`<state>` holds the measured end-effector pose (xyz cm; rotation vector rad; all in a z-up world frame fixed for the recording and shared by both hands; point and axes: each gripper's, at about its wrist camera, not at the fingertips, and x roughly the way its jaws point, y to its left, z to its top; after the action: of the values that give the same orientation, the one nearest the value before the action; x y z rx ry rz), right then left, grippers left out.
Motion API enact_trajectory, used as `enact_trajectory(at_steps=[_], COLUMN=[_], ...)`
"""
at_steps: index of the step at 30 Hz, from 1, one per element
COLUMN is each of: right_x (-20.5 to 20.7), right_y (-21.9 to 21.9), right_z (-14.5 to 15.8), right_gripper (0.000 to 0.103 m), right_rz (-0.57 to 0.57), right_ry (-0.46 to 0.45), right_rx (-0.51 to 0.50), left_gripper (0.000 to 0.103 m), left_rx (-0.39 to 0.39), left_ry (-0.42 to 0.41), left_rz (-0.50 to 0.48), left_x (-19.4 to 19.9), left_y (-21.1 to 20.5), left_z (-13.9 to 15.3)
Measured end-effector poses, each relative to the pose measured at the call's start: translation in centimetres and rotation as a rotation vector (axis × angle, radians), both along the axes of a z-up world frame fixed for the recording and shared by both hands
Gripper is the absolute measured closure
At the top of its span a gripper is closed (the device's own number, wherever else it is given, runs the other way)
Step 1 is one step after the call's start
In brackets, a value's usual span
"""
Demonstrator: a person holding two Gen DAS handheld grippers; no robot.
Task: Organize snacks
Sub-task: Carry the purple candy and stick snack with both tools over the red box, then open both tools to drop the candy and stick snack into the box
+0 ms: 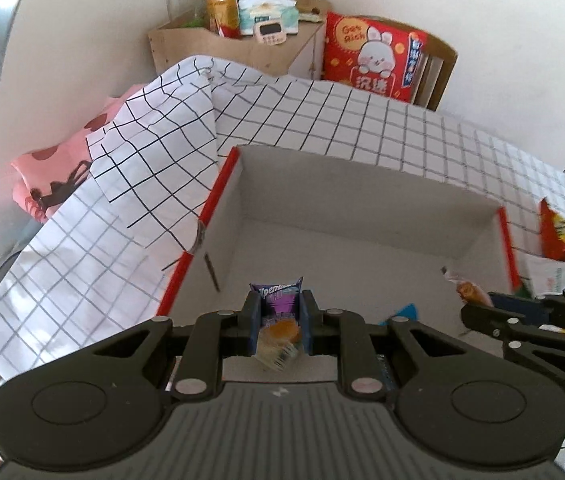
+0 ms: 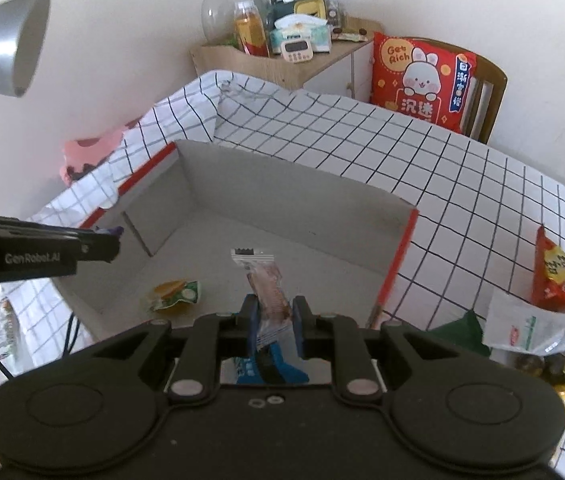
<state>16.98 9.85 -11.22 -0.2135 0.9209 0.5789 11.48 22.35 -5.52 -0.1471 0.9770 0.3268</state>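
Note:
A grey cardboard box with red edges sits open on the checked tablecloth. My left gripper is shut on a purple snack packet and holds it over the box's near edge. My right gripper is shut on a long brown snack bar packet, held above the box floor. A green and orange snack packet lies inside the box. The right gripper's side shows at the right of the left wrist view; the left gripper shows at the left of the right wrist view.
Loose snack bags lie right of the box: a red bag, a white bag, a green one. A blue packet lies under the right gripper. Behind stand a wooden cabinet with bottles and a chair with a red pillow. A lamp hangs left.

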Motion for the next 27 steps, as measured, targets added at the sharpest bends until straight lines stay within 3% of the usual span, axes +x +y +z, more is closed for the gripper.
enact_trajectory(at_steps=[18,27], right_x=[2.9,2.8], right_y=[3.4,3.2], right_z=[-4.7,-4.9], right_gripper=[0.086,0.079], right_rz=[0.033,0.033], right_ry=[0.092,0.106], right_rx=[-0.116,-0.119], left_gripper=[0.083,0.082], left_rx=[-0.01,-0.027], left_ry=[0.201,0.212], left_rz=[-0.046,-0.044], left_x=[4.9,4.9], left_y=[0.4,0.4], left_z=[-5.6,-6.1])
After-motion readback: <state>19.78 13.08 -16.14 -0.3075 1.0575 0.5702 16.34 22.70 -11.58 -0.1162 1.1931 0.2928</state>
